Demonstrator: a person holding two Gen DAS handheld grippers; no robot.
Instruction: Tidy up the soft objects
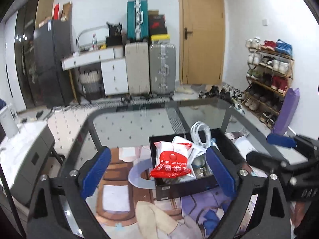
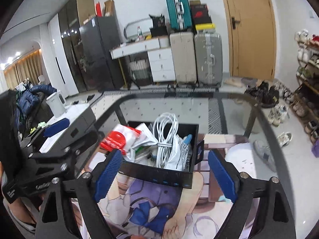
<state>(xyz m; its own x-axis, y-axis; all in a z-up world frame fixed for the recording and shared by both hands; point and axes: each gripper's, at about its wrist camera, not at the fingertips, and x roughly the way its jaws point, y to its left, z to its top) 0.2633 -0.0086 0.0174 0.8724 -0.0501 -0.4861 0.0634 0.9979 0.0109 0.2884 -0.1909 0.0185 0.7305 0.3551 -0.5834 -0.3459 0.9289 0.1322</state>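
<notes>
1. A black box [image 1: 185, 187] sits on the glass tabletop [image 1: 127, 123], on top of a printed mat [image 2: 151, 209] with a cartoon picture.
2. The box is crammed with soft things: a red and white packet [image 1: 172, 164] lies on top at the side nearer the left gripper, a coil of white cable [image 2: 166, 131] stands up near the middle, and a white plastic bag [image 2: 177, 155] with dark print leans beside the cable.
3. The left gripper [image 1: 159, 171] has its jaws spread wide with nothing between the blue pads; the packet and the near corner of the box show in the gap, apart from both pads.
4. The right gripper [image 2: 164, 176] is likewise released, its jaws wide and empty, with the front wall of the box seen between them and touching neither pad.
5. Each gripper shows at the edge of the other's view, so the two flank the box.
6. Behind the tabletop stand suitcases [image 1: 151, 67], a wooden door [image 1: 202, 31] and a shoe rack [image 1: 271, 75].
</notes>
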